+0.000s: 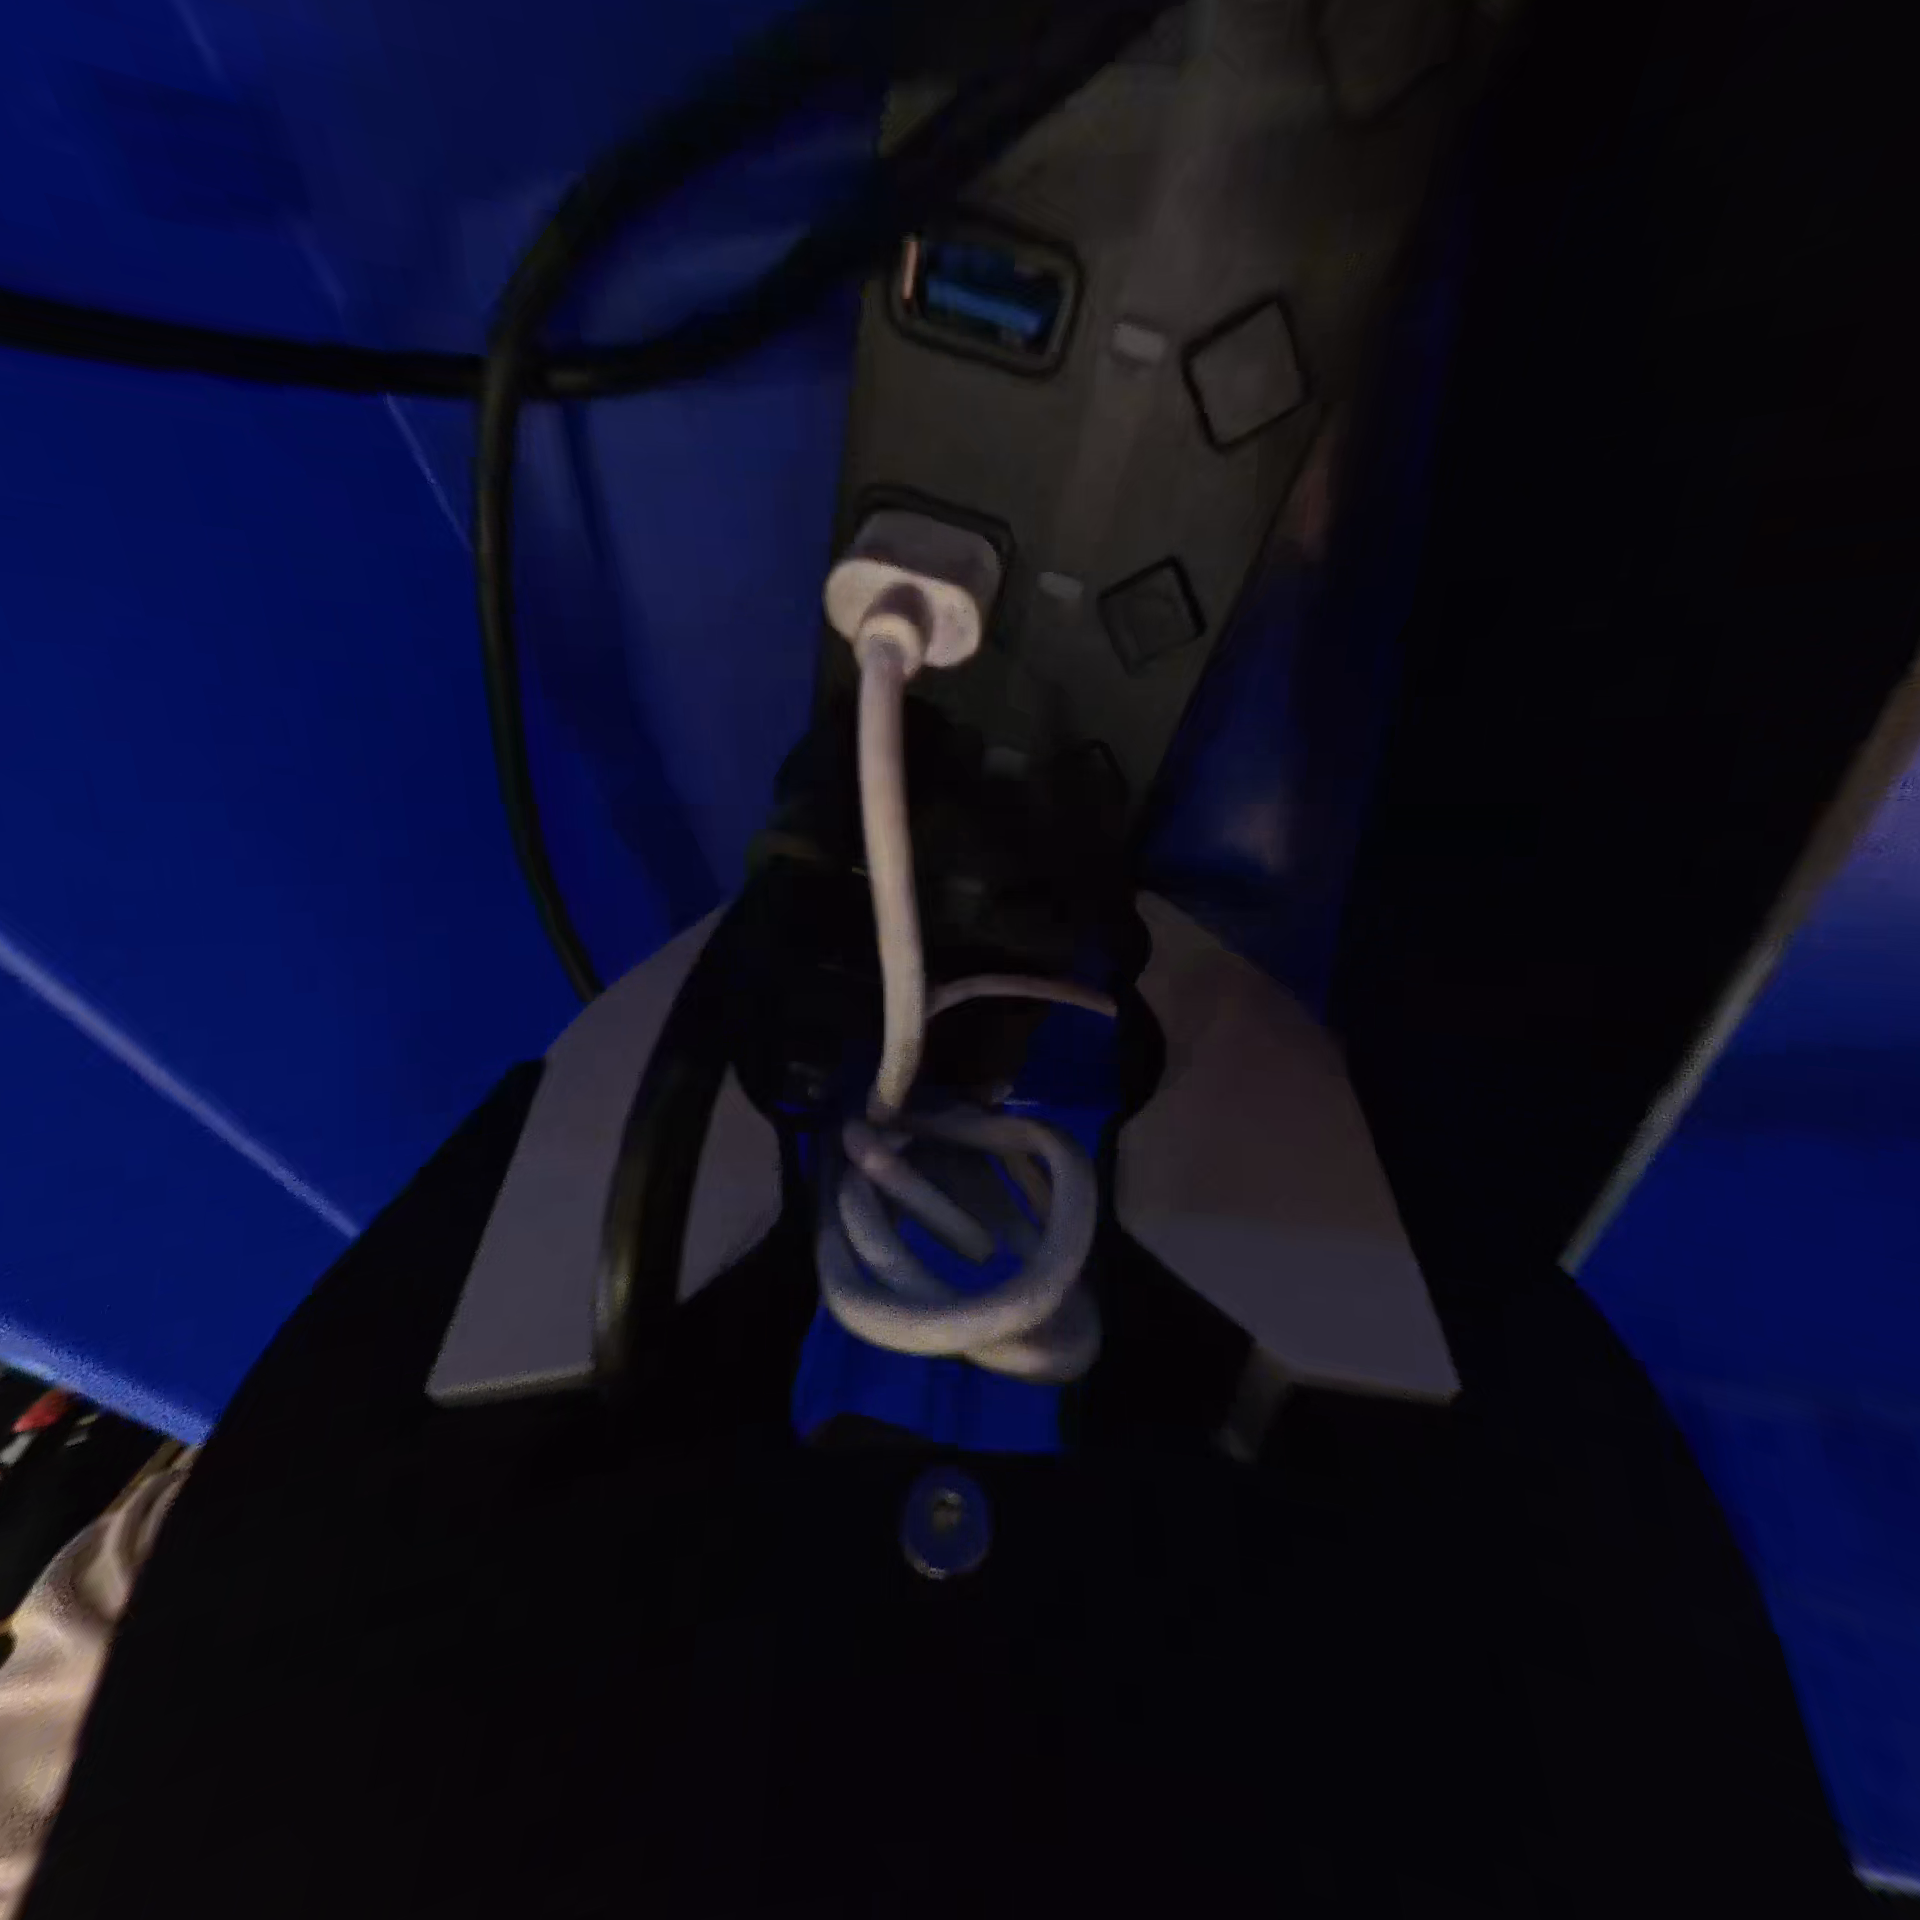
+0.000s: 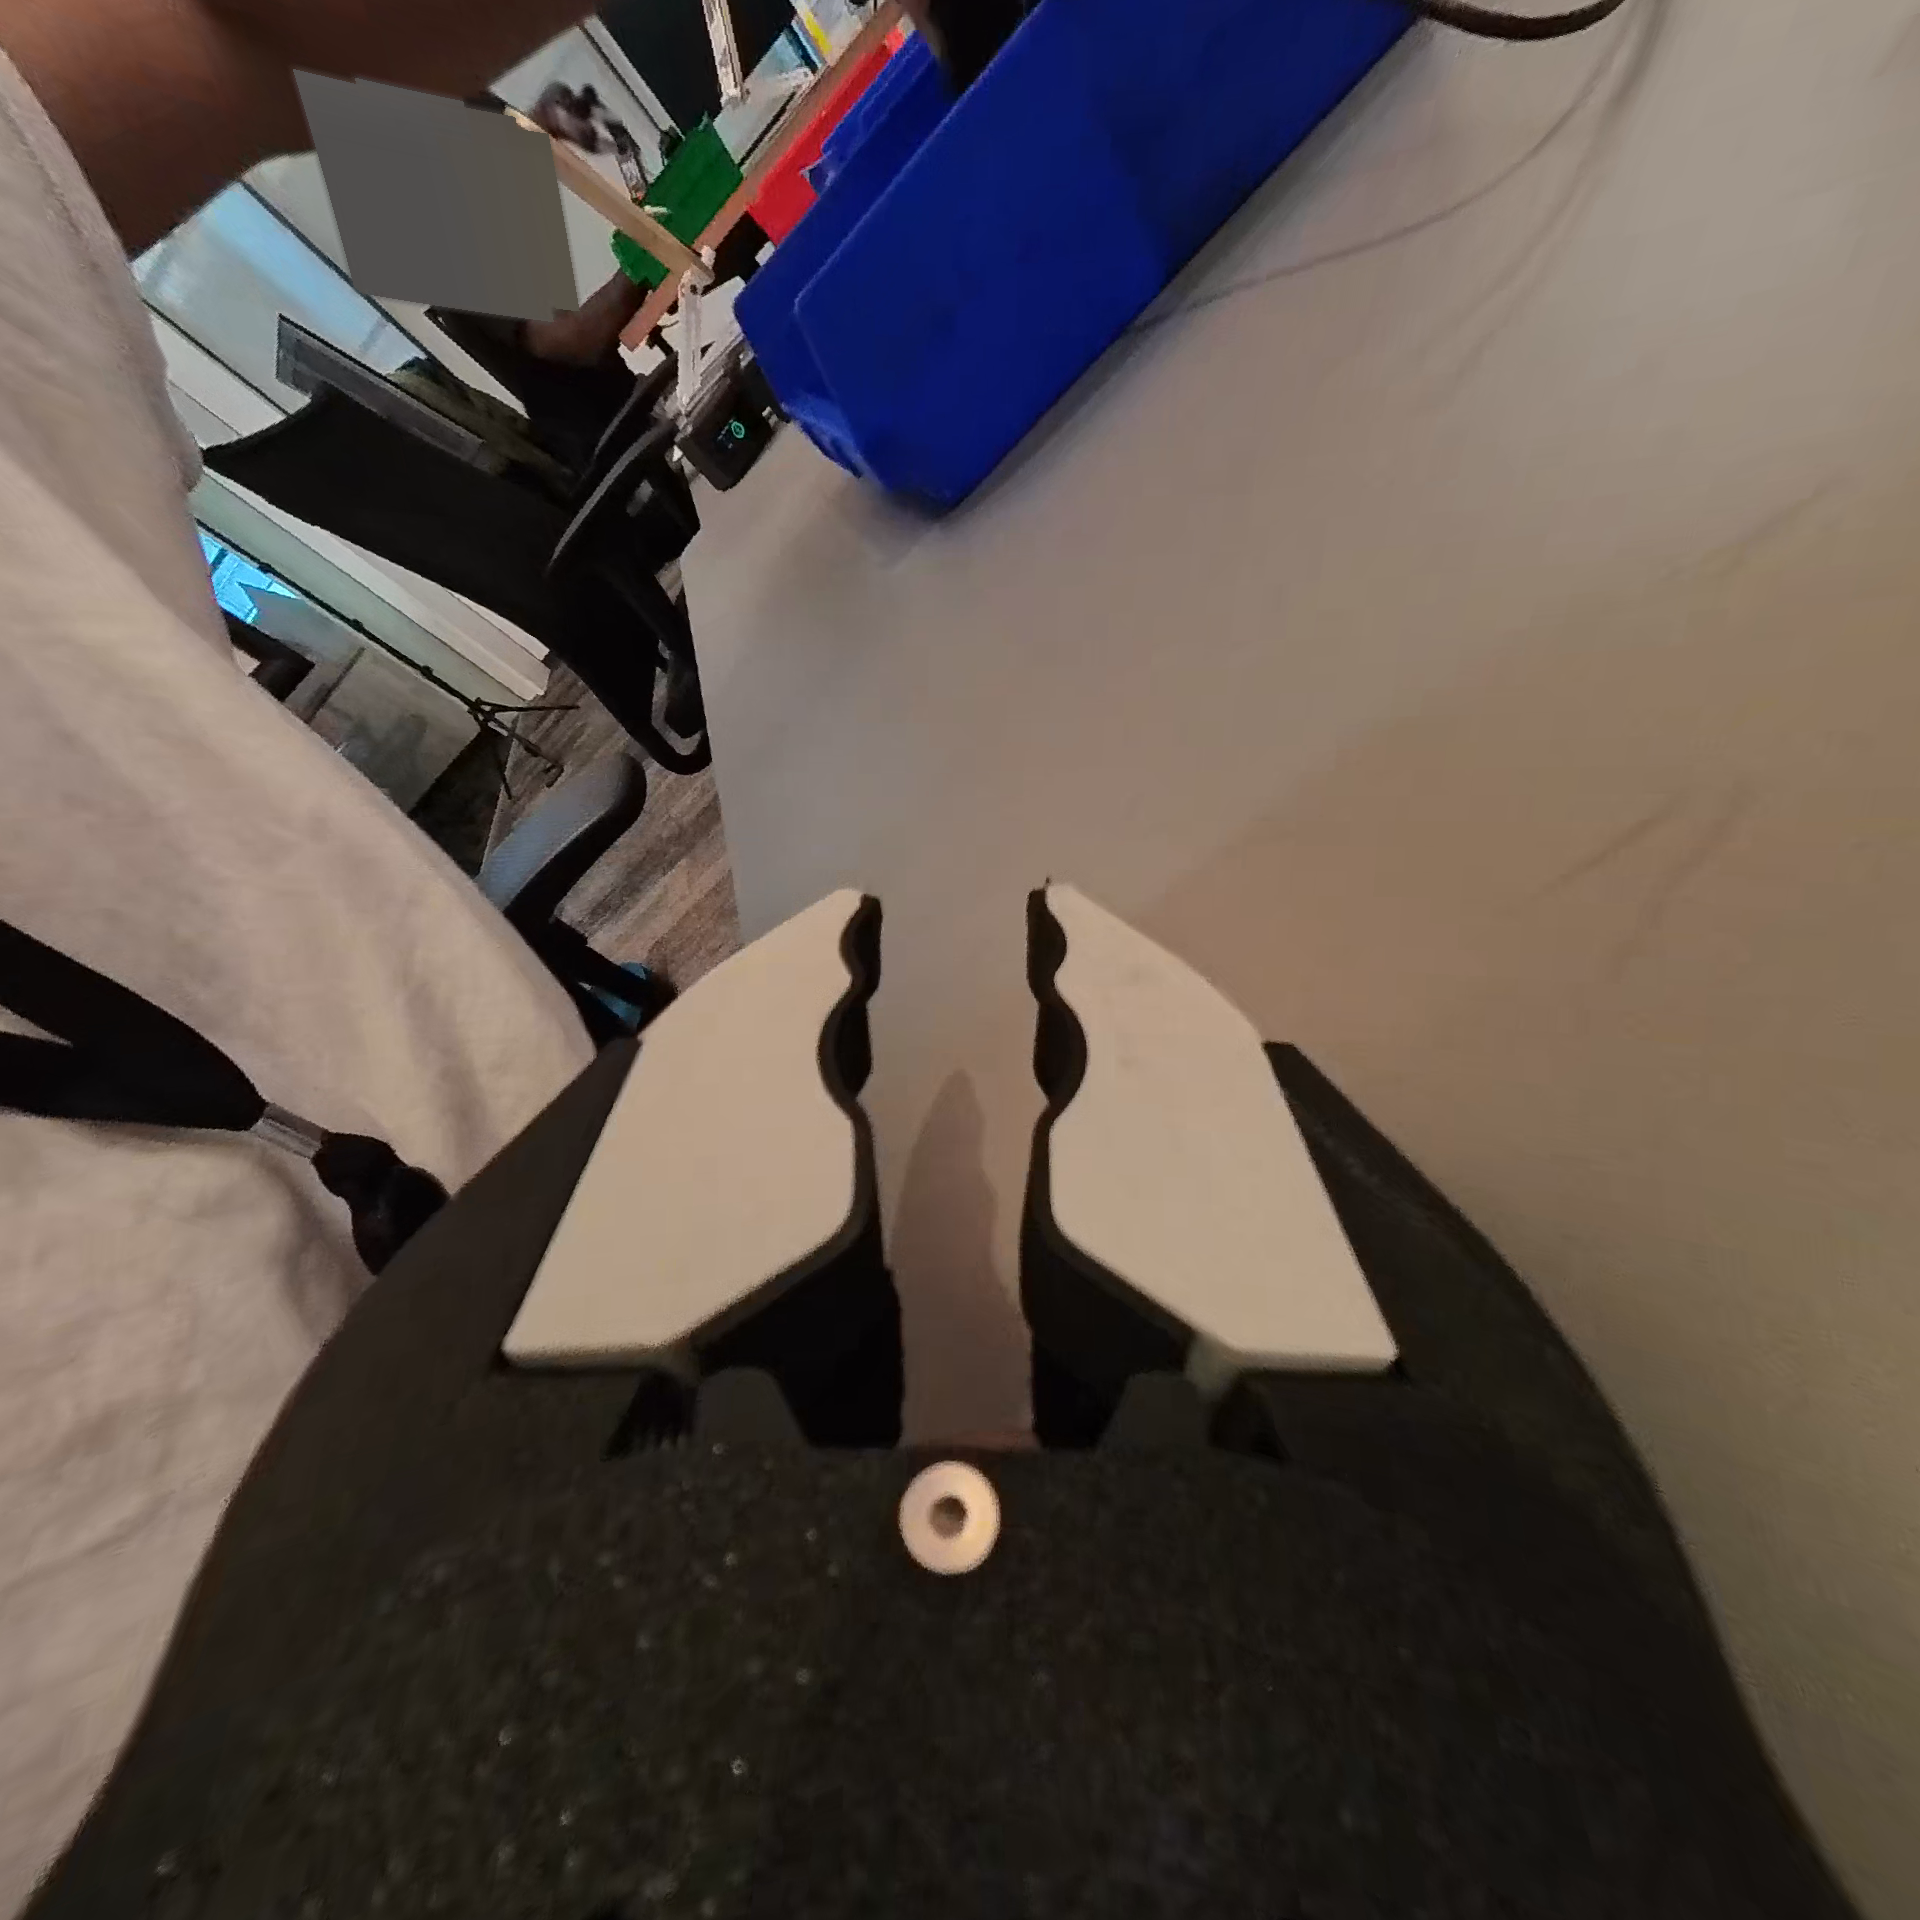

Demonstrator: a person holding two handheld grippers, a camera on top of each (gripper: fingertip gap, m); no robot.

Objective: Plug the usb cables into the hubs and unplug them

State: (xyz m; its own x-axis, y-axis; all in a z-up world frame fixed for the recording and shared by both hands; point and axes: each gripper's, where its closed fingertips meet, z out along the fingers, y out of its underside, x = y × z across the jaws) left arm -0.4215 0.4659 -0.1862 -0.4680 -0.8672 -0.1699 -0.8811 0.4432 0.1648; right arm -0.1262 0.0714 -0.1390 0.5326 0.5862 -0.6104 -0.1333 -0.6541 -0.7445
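Dimly, left gripper seemingly on hub, white cable plugged, right gripper empty

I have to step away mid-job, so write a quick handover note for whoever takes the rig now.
Left gripper: jaws spread around the near end of the black hub; whether they clamp it is too dark to tell.
Right gripper: jaws slightly apart, empty, over the grey cloth table, away from the blue bins.
White USB plug sits in a middle port, its cable knotted between the left jaws. A black plug seems seated nearer.
Blue port beyond is empty.
Left: judging by the task, unplug these.
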